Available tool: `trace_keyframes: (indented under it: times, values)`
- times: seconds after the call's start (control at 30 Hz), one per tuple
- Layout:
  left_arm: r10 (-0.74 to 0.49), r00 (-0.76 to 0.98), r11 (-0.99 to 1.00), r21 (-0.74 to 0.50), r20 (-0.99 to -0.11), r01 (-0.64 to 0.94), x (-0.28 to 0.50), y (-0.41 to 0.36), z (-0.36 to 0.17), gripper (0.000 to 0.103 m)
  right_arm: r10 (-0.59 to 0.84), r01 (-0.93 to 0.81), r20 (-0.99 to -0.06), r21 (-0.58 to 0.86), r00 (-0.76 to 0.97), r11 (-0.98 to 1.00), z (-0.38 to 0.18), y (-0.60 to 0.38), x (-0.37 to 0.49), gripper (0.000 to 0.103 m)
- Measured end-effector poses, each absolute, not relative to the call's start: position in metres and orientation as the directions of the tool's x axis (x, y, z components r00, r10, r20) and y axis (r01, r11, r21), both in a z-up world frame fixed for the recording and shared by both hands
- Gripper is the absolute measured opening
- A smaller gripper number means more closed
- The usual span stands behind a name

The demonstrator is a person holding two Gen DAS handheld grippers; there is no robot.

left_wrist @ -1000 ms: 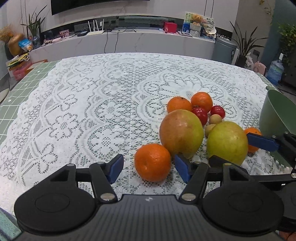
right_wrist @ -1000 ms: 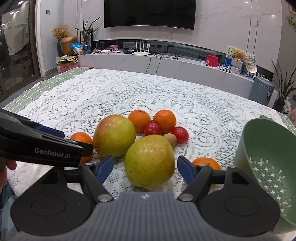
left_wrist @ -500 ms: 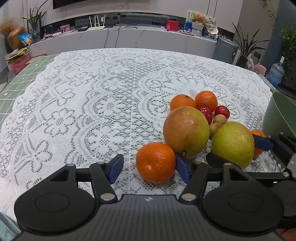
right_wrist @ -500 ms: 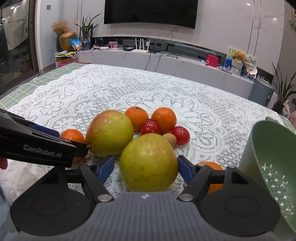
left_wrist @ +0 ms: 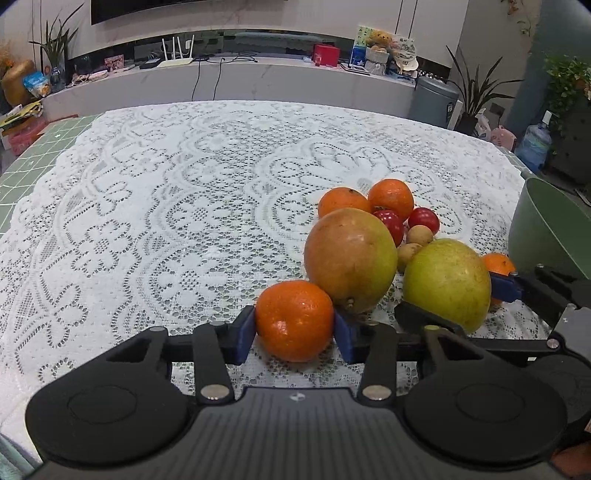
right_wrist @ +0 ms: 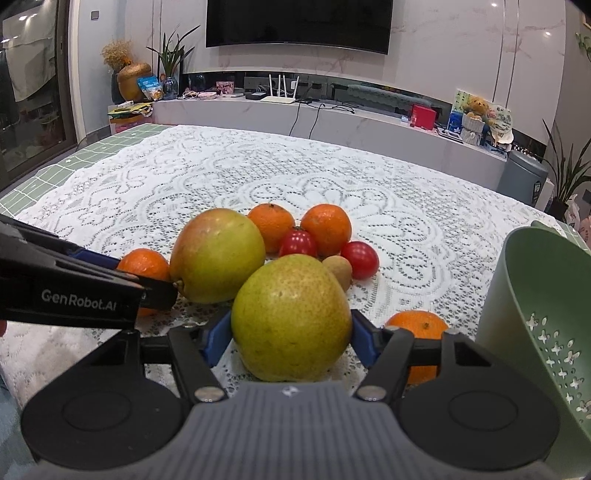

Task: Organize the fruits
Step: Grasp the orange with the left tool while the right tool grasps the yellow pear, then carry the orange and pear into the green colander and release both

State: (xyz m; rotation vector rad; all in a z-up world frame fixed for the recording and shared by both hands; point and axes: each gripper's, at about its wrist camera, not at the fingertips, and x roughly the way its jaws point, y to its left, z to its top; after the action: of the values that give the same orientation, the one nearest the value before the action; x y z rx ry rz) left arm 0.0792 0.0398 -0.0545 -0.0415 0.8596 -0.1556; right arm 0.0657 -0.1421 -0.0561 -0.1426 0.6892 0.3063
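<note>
My left gripper (left_wrist: 294, 328) is closing, its blue pads touching both sides of a round orange tangerine (left_wrist: 294, 319) that sits on the white lace tablecloth (left_wrist: 147, 221). My right gripper (right_wrist: 290, 338) is also closing, its blue pads pressed against both flanks of a large yellow-green pear-shaped fruit (right_wrist: 291, 317), which rests on the same cloth. Just behind the tangerine and touching it lies a big mango with a red-green skin (left_wrist: 351, 258); the yellow-green fruit lies just to its right. Beyond these sit two more orange tangerines (right_wrist: 327, 229), two small red tomatoes (right_wrist: 360, 259) and a small brown round fruit (right_wrist: 338, 271), all clustered close together. Another orange tangerine (right_wrist: 419, 325) lies beside my right gripper's right finger, near a green plastic colander (right_wrist: 535, 314) standing at the right edge of the table. Past the table runs a long white counter (right_wrist: 332, 122) below a dark wall-mounted screen (right_wrist: 297, 22).
</note>
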Motion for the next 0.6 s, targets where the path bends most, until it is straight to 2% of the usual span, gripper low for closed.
trace_keyframes:
  times: [0.3,0.6]
  values:
    - [-0.13,0.671,0.991,-0.077,-0.73,0.108,0.067,0.04,-0.043,0.049,0.239,-0.312,-0.638,-0.002,0.732,0.95,-0.048,-0.147,0.057,0.063]
    - [-0.197,0.683,0.98,-0.134,-0.703,0.144,0.048,0.036,-0.018,0.049,0.249,-0.307,-0.587,0.0,0.771,0.952,-0.013,-0.162,0.028,0.063]
